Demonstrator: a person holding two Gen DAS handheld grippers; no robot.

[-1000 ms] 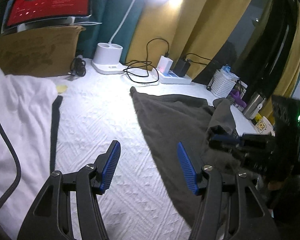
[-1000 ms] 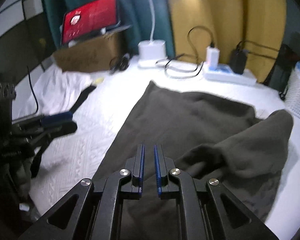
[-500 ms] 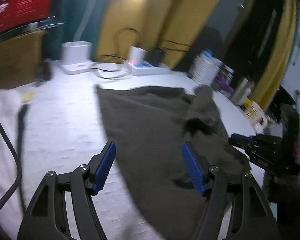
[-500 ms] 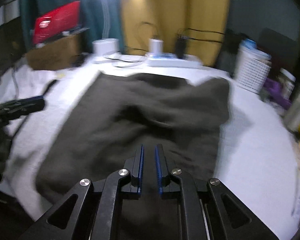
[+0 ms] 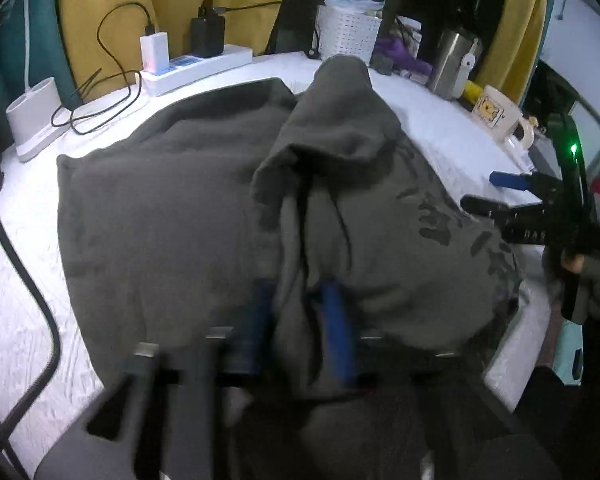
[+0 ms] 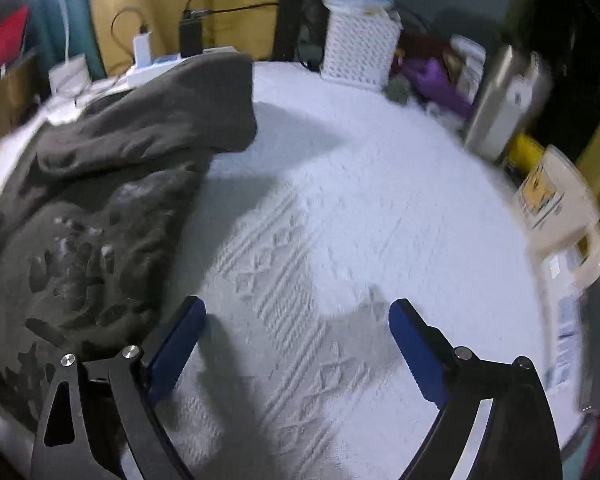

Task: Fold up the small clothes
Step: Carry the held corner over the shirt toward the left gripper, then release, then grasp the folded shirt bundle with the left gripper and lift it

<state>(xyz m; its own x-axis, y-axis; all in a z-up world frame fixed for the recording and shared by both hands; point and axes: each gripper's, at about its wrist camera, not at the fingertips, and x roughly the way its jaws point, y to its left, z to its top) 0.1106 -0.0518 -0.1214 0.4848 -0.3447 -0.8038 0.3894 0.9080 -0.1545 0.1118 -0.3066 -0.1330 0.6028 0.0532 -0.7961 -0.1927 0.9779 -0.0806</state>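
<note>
The dark grey garment (image 5: 172,208) covers most of the middle of the left wrist view, spread on the white textured bed cover (image 5: 16,320), with a raised fold running from the upper middle down to the lower middle; its printed patch shows at centre right; the left gripper (image 5: 300,320) sits at the lower middle, blurred, its two blue pads close together with a ridge of the cloth between them, so it appears to be pinching the garment, though the blur hides the contact itself; a black cable (image 5: 40,312) curves down the left edge.

In the right wrist view the right gripper (image 6: 296,344) fills the bottom of the frame, its jaws spread wide over bare bed cover (image 6: 340,200), nothing between them; the garment (image 6: 100,200) lies at the left, its edge just beside the left finger (image 6: 180,340); in the left wrist view the same gripper (image 5: 512,196) shows at the right edge, just beside the garment's right border.

Along the back, in the left wrist view: a white power strip (image 5: 196,68) with chargers at upper left, a white lamp base (image 5: 36,116) at the far left, a white perforated basket (image 5: 348,32) at top centre, a steel tumbler (image 5: 452,64) and a cream mug (image 5: 500,116) at upper right; yellow curtains (image 5: 108,4) hang behind.
</note>
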